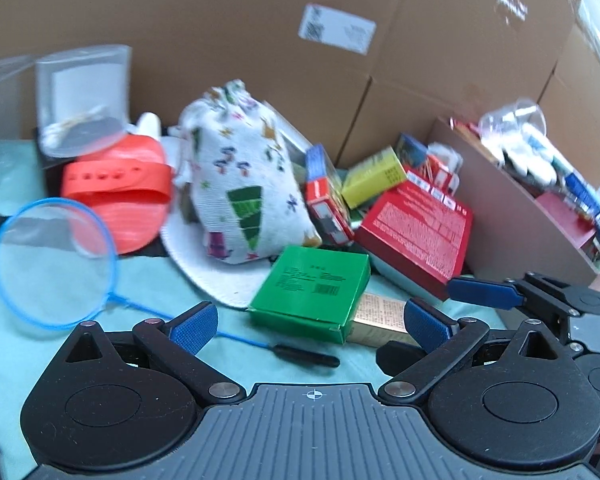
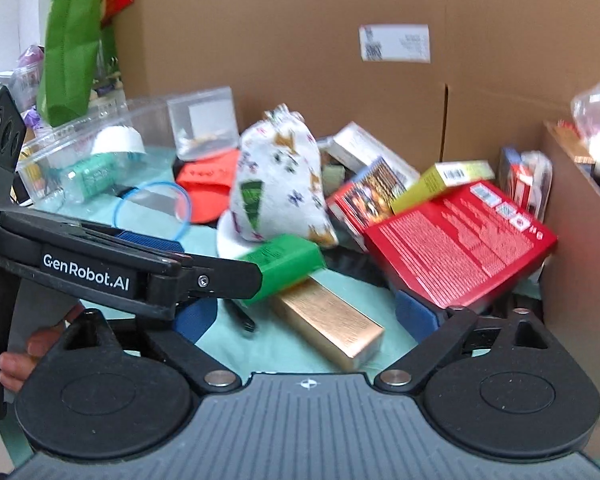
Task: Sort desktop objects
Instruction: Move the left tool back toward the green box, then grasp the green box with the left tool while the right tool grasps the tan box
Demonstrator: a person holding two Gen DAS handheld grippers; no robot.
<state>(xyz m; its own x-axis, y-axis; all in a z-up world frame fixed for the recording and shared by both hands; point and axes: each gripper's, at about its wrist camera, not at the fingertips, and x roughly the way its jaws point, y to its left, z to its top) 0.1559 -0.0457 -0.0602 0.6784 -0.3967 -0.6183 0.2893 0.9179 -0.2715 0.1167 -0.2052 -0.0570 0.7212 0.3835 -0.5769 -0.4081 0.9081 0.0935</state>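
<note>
A heap of small things lies on a pale green cloth (image 1: 16, 344). My left gripper (image 1: 310, 326) is open, and its blue pads (image 1: 194, 328) stand apart just short of a green box (image 1: 312, 288). My right gripper (image 2: 306, 314) is open too, with a gold box (image 2: 328, 324) lying on the cloth between its fingers and touching neither pad. The gold box's far end is tucked under the green box (image 2: 284, 264). A big red box (image 2: 460, 244) leans at the right, and a white patterned pouch (image 1: 240, 184) stands behind the green box.
A blue hoop net (image 1: 52, 264), an orange rubber brush (image 1: 120, 200), a clear zip bag (image 1: 84, 100) and a clear tub (image 2: 80, 152) lie at the left. Small boxes (image 1: 374, 176) pile behind the red one. A filled cardboard bin (image 1: 520, 232) stands right, a cardboard wall (image 1: 260, 32) behind.
</note>
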